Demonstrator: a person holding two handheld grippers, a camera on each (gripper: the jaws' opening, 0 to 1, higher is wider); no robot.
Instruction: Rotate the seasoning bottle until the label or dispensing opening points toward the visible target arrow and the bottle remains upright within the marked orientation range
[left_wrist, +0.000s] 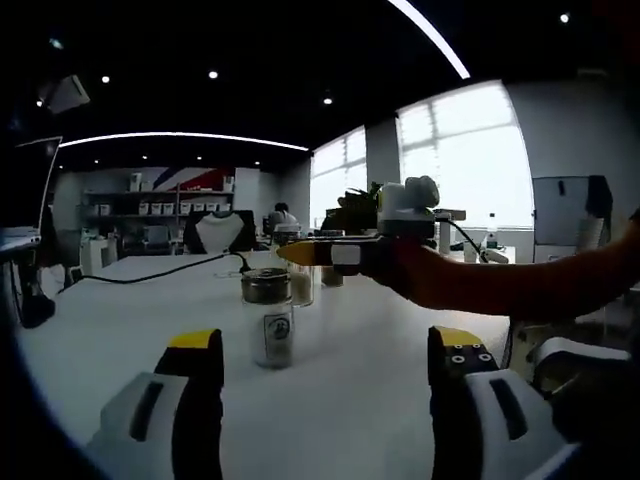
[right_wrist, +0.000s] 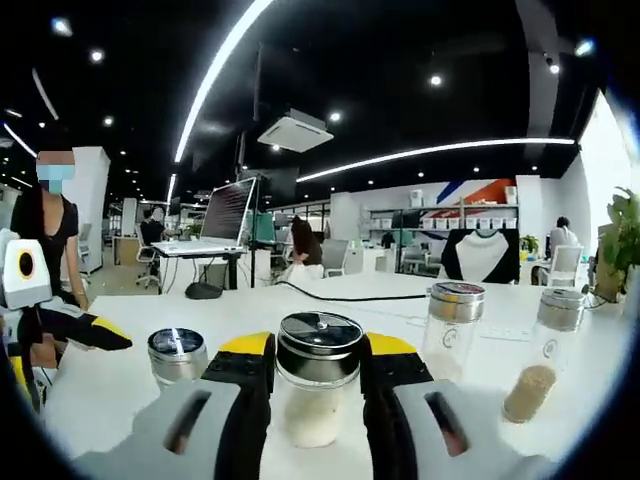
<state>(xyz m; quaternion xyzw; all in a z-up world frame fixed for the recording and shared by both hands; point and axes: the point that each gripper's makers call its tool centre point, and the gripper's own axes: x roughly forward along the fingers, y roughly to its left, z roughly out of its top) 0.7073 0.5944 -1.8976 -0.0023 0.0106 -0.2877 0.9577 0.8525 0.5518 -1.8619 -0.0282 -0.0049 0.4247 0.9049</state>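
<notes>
My left gripper view looks low across the white table (left_wrist: 120, 330) toward the windows, a seasoning bottle (left_wrist: 268, 318) standing ahead of its fingers (left_wrist: 195, 385), near but apart. My right gripper view sits much closer, another bottle (right_wrist: 318, 378) right between its fingers (right_wrist: 245, 385), facing the far shelves. Both views share the tabletop and the bottles on it.

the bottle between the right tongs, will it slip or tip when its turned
The bottle looks like smooth clear glass, so it may slip in the right tongs unless squeezed firmly. It is tall for its width with a metal lid and only part filled, so probably somewhat tippy. A hard knock on the table could crack it.
</notes>
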